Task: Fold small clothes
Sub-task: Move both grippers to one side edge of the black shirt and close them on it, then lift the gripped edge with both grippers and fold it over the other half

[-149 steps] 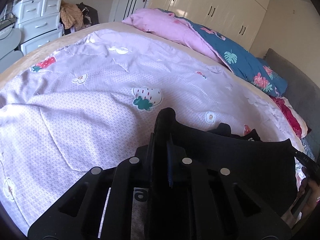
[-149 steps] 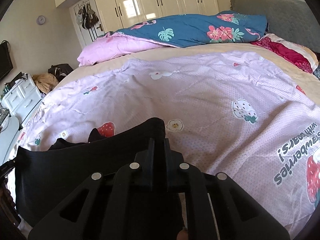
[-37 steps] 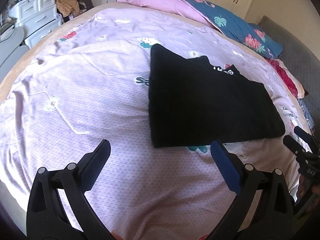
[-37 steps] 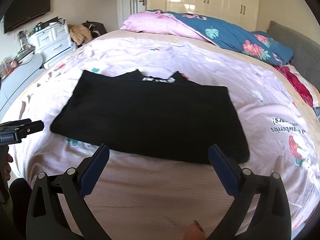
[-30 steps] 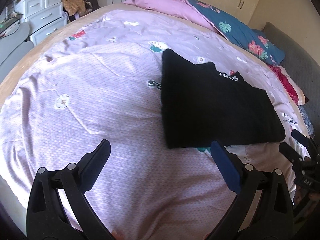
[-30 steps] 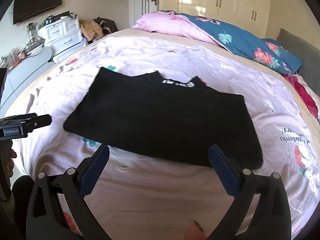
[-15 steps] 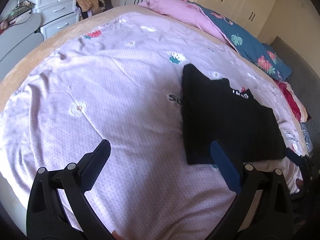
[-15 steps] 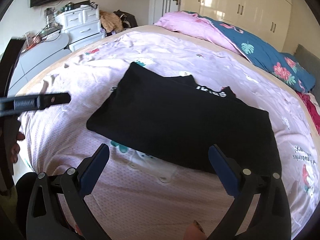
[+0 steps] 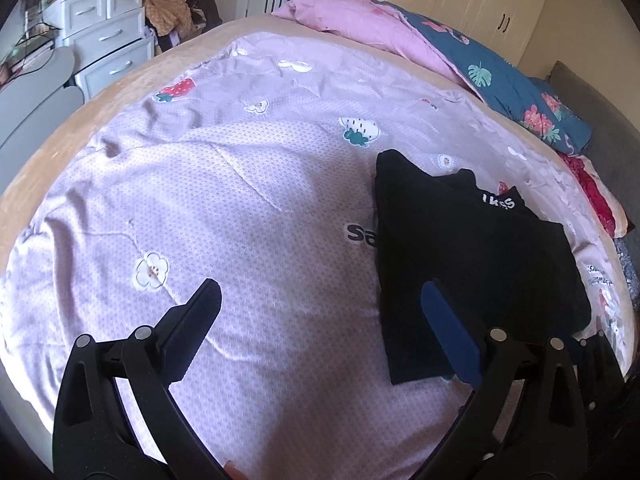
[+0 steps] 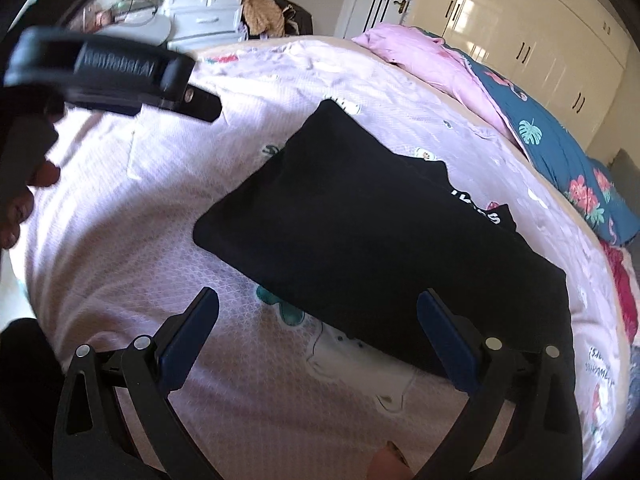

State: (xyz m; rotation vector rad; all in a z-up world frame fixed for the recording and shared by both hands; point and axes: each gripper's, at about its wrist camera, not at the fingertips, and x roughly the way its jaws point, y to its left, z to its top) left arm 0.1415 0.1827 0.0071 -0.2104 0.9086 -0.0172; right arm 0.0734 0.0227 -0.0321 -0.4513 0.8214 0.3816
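A black garment (image 9: 472, 260) lies folded flat in a rectangle on the lilac strawberry-print bedspread (image 9: 240, 208), with white lettering at its far edge. It also shows in the right wrist view (image 10: 380, 232). My left gripper (image 9: 320, 300) is open and empty, above the bedspread left of the garment's near corner. My right gripper (image 10: 320, 308) is open and empty, just above the garment's near edge. The left gripper's body shows at upper left in the right wrist view (image 10: 112, 76), blurred.
A pink pillow (image 9: 360, 28) and a blue floral duvet (image 9: 516, 92) lie at the bed's far side. White drawers (image 9: 104, 36) and a clothes heap (image 9: 168, 12) stand past the bed's left edge. Cream wardrobes (image 10: 532, 28) line the back wall.
Five seconds ago both grippers were shut on the black garment; now both are open and it lies folded flat. Over the last second both views have swung left, shifting the garment rightward in frame.
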